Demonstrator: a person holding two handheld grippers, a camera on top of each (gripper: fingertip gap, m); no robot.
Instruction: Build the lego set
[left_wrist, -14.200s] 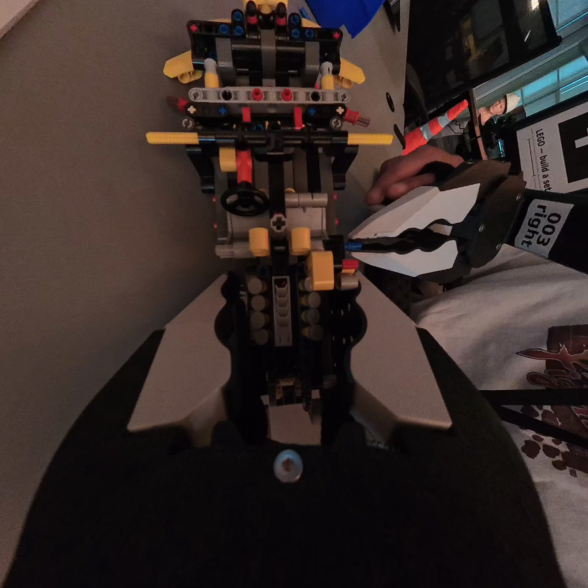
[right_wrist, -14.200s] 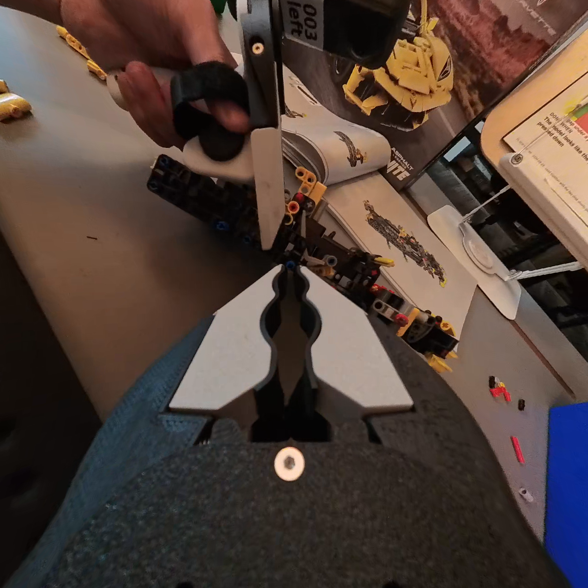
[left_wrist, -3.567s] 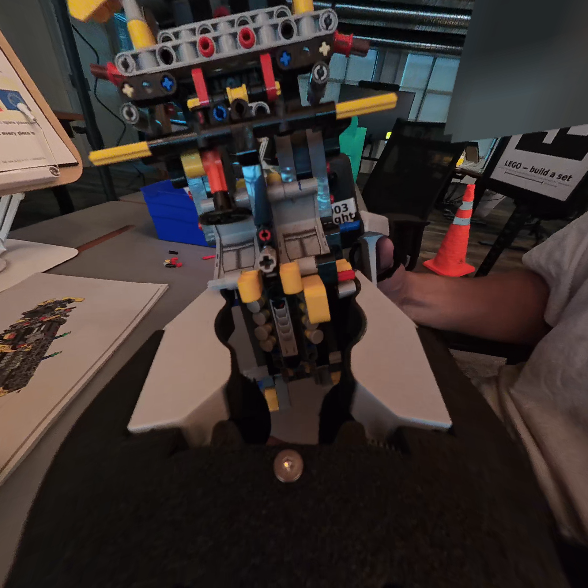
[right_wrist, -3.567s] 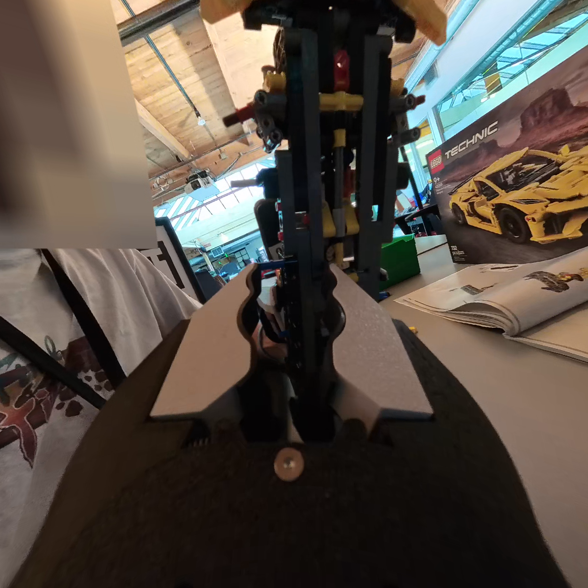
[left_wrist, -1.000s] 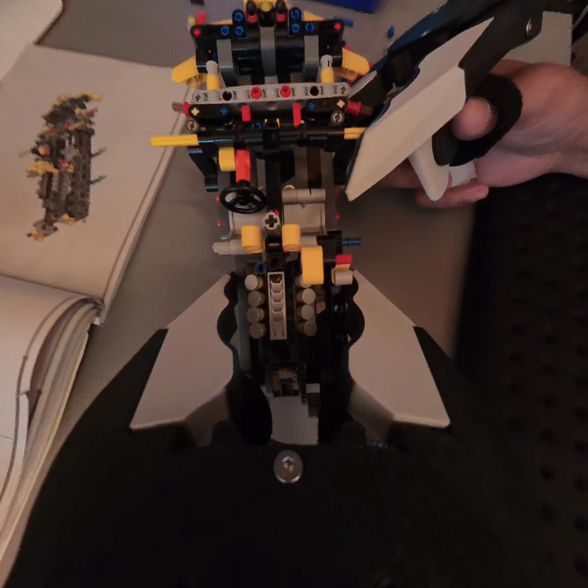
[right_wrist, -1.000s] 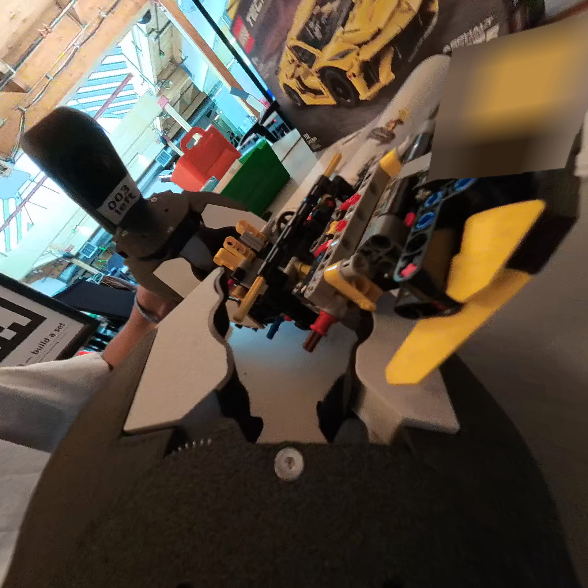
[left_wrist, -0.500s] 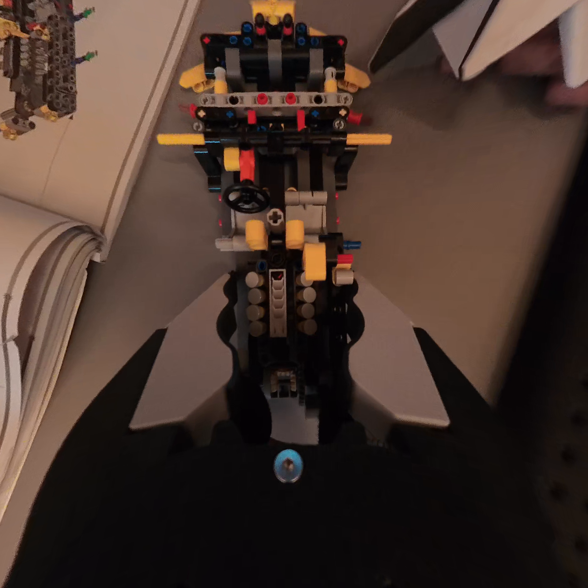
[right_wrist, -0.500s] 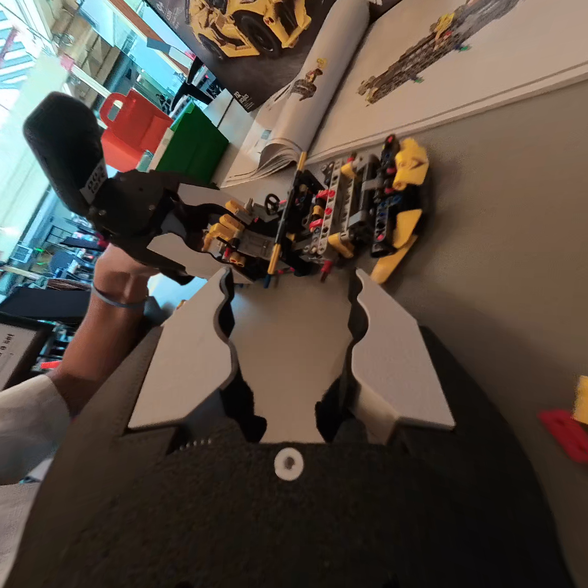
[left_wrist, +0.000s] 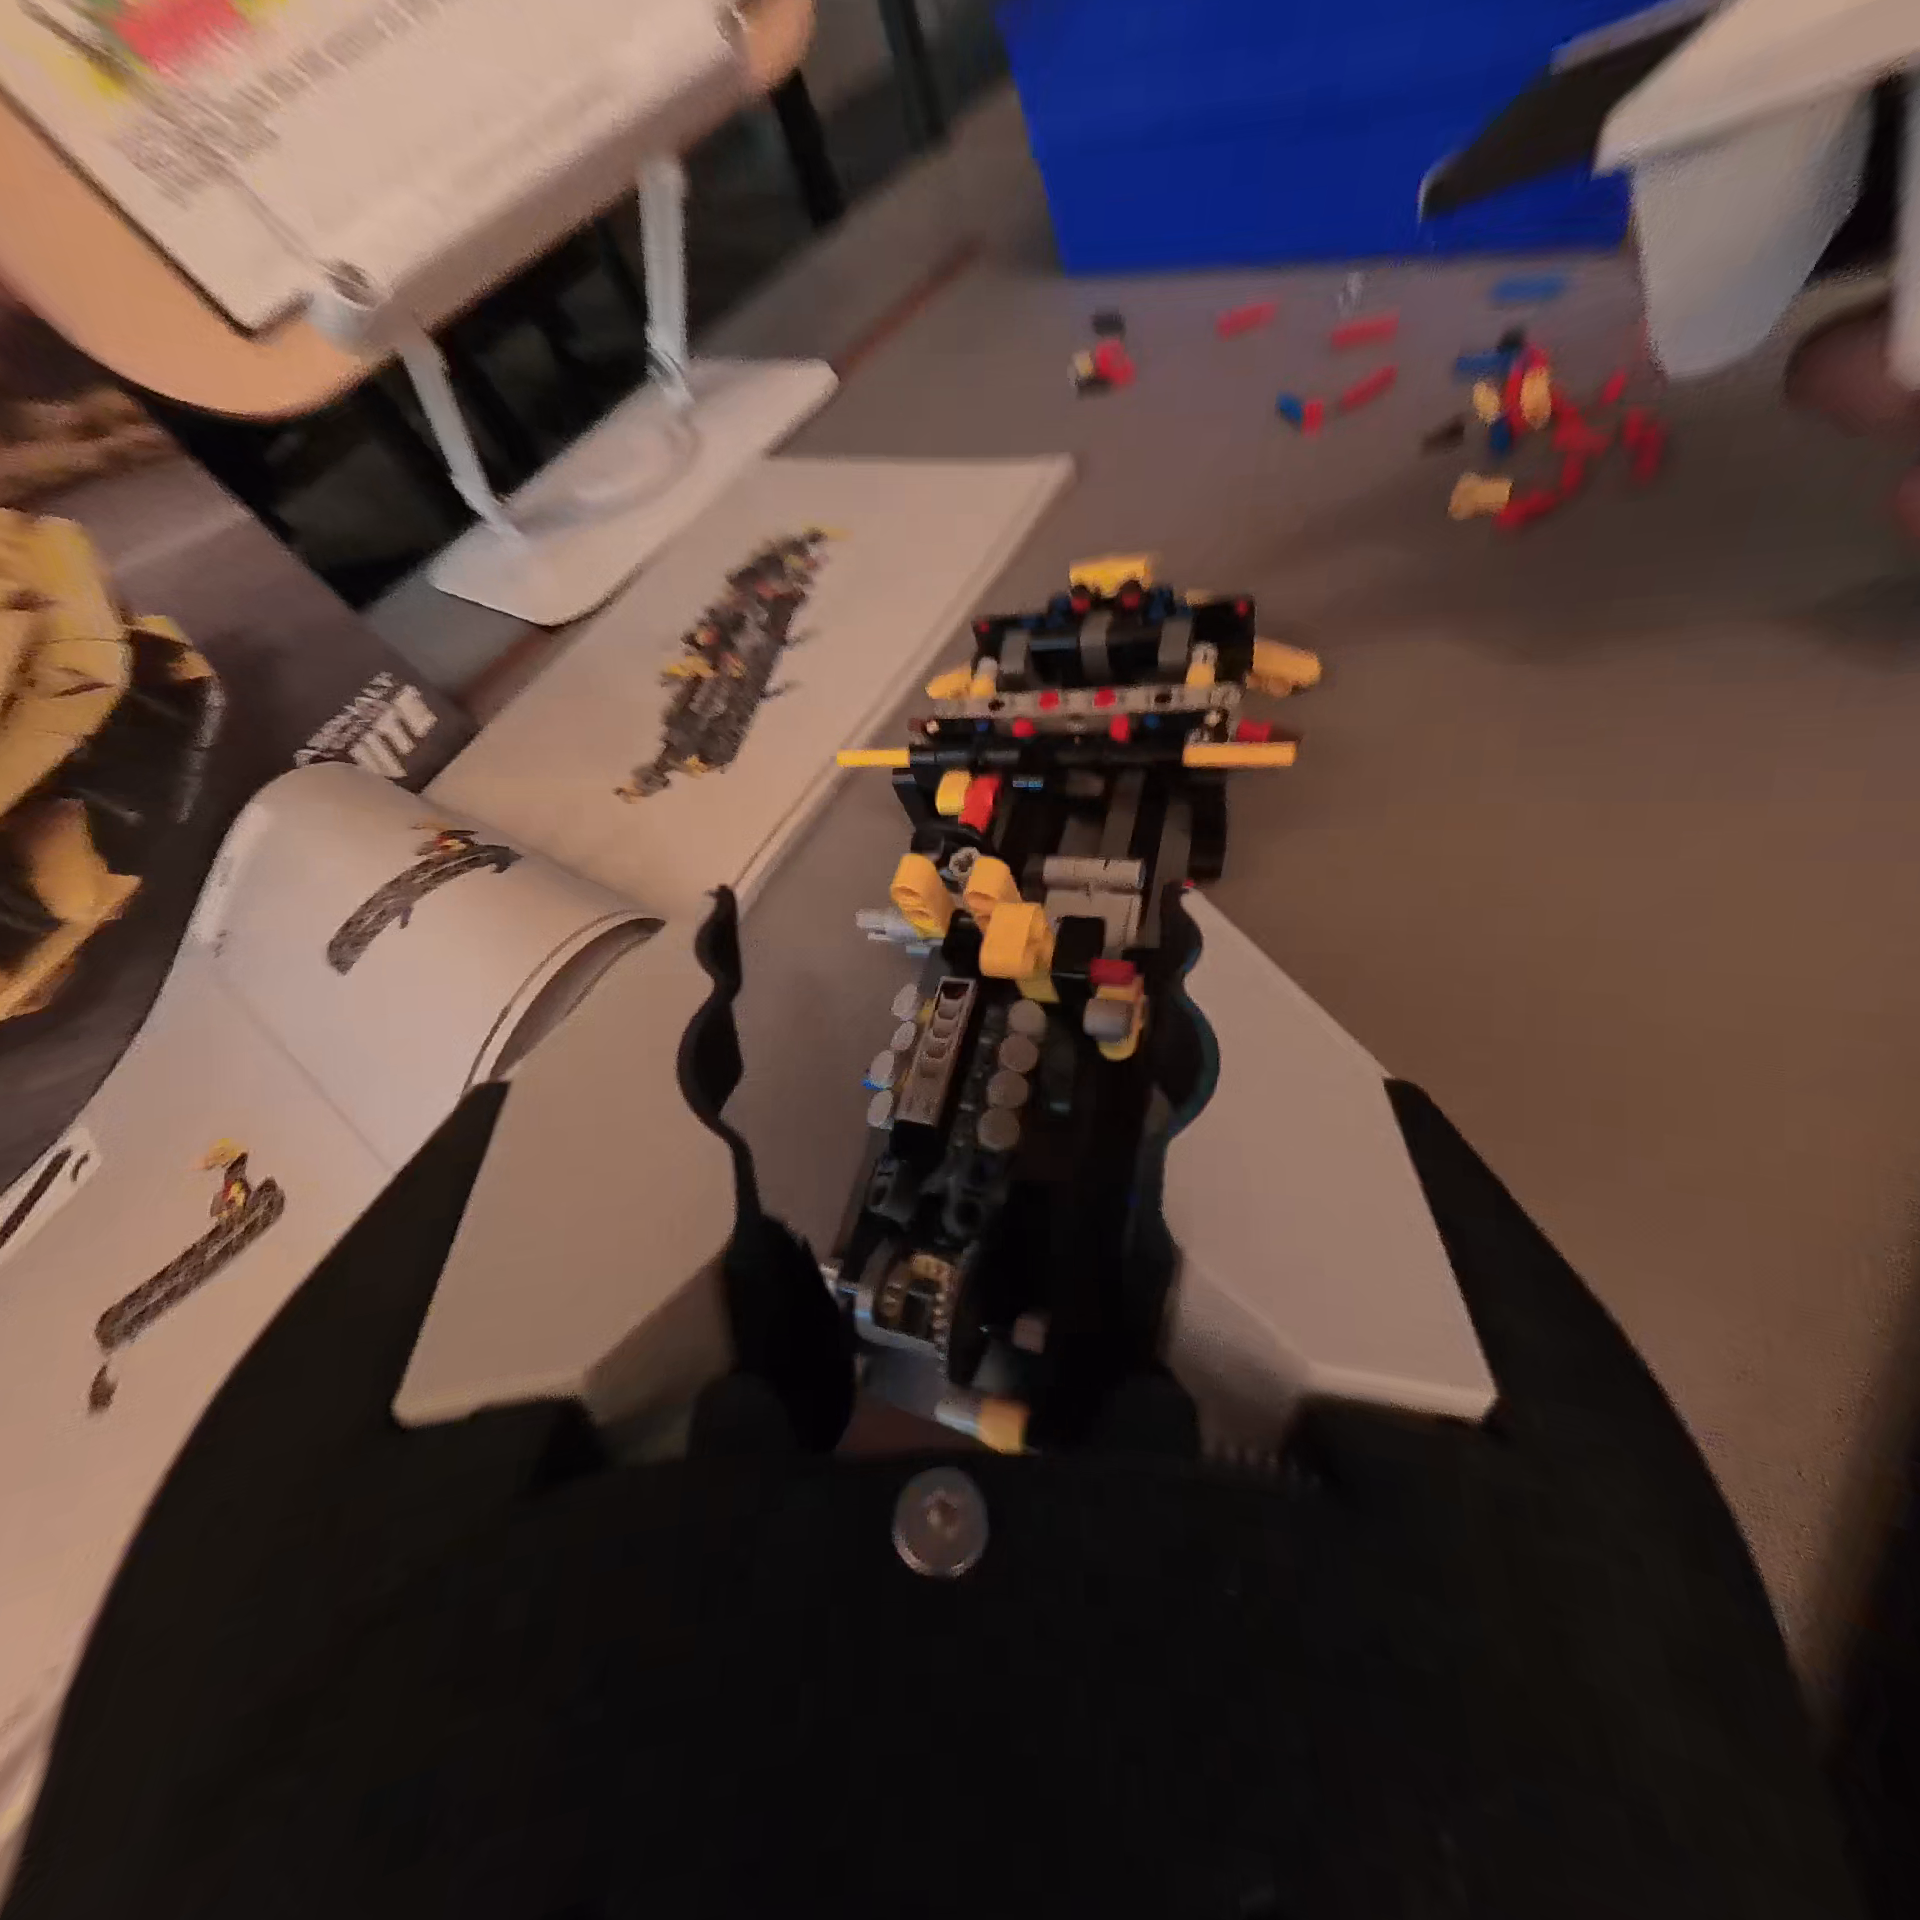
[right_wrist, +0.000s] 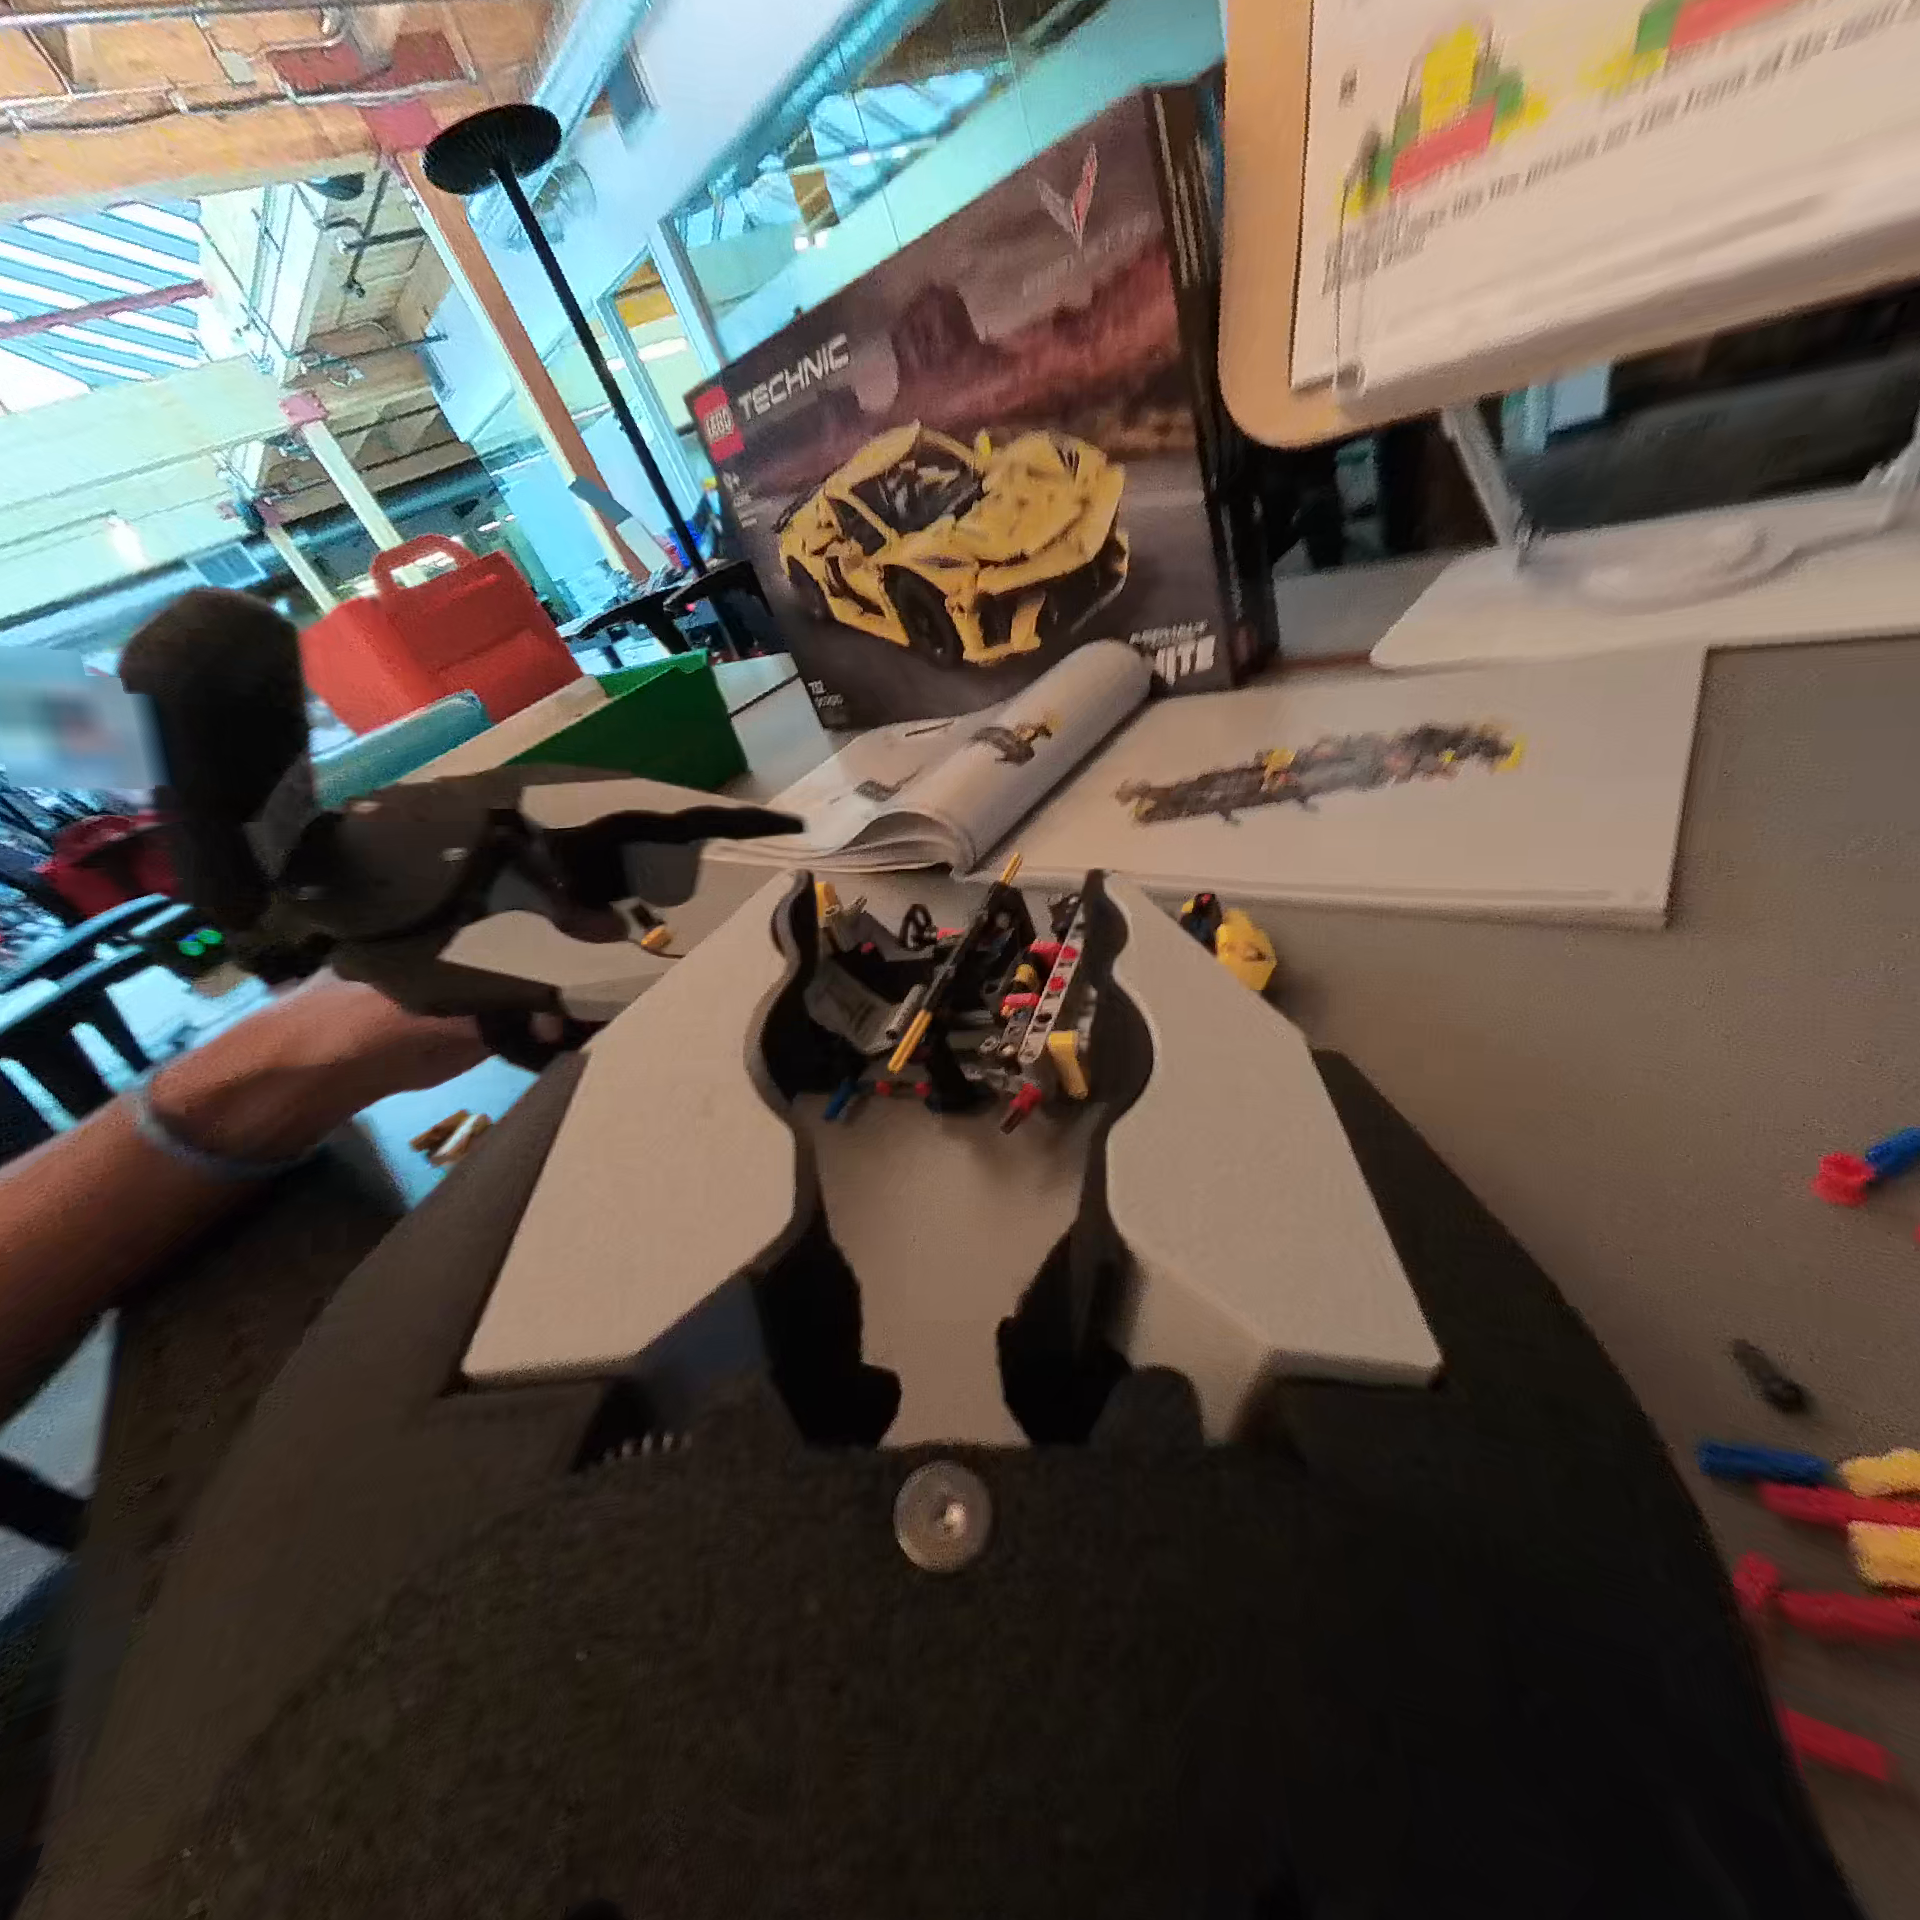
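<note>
The half-built lego car (left_wrist: 1049, 935) lies flat on the grey counter (left_wrist: 1558, 935), its long black frame pointing away from the left gripper (left_wrist: 951, 925). That gripper's fingers (left_wrist: 1299, 1143) are spread wide. The car's rear end sits between them, hard against the right finger, with a clear gap on the other side, so nothing is clamped. Yellow, red and grey parts crowd the middle of the frame, and a yellow axle crosses it near the far end.

The right gripper (right_wrist: 940, 894) hangs over the counter on the near side of the car, its fingers (right_wrist: 665, 1143) apart and empty. In the right wrist view the car shows through the gap between them, farther off.

An open instruction booklet (left_wrist: 727, 675) lies just beside the car, and the lego box (right_wrist: 977, 468) with a yellow car pictured on it stands behind the booklet. Small loose pieces (left_wrist: 1538, 426), mostly red, blue and yellow, are scattered on the counter near a blue bin (left_wrist: 1247, 135). A white stand (left_wrist: 623, 499) holds up a printed board beyond the booklet.
</note>
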